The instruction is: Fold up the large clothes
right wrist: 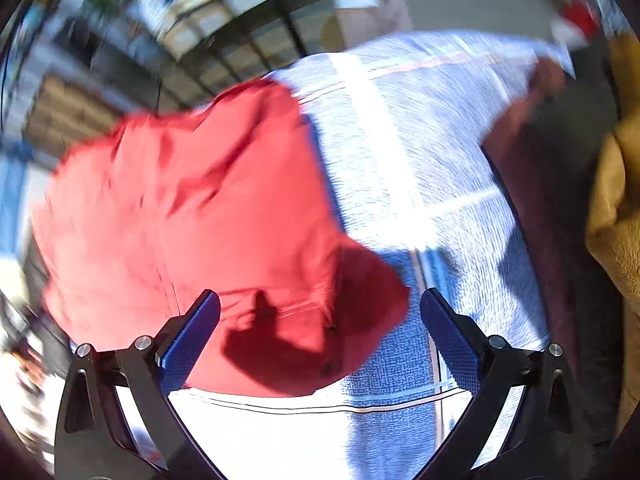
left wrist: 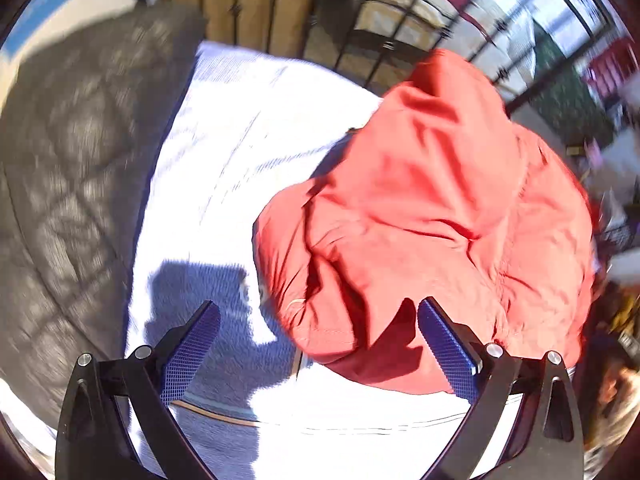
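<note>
Garment [left wrist: 432,216], red and crumpled into a loose mound, lies on the white-and-blue woven cloth [left wrist: 240,152] covering the tabletop. Nothing is flattened yet; folding appears to be at its start, with the heap needing spreading first. Left tool [left wrist: 318,336] hangs released above the near hem, jaws wide, holding nothing. Right tool [right wrist: 320,334] likewise spread and empty, its shadow falling on the near corner of the garment. Both seem placed to take the near edge from either side. Bare cloth lies open to the left of the mound in the left view and to its right in the right view, good room for spreading. Dark quilted fabric [left wrist: 60,168] and a mustard cloth [right wrist: 616,208] crowd the outer edges.
</note>
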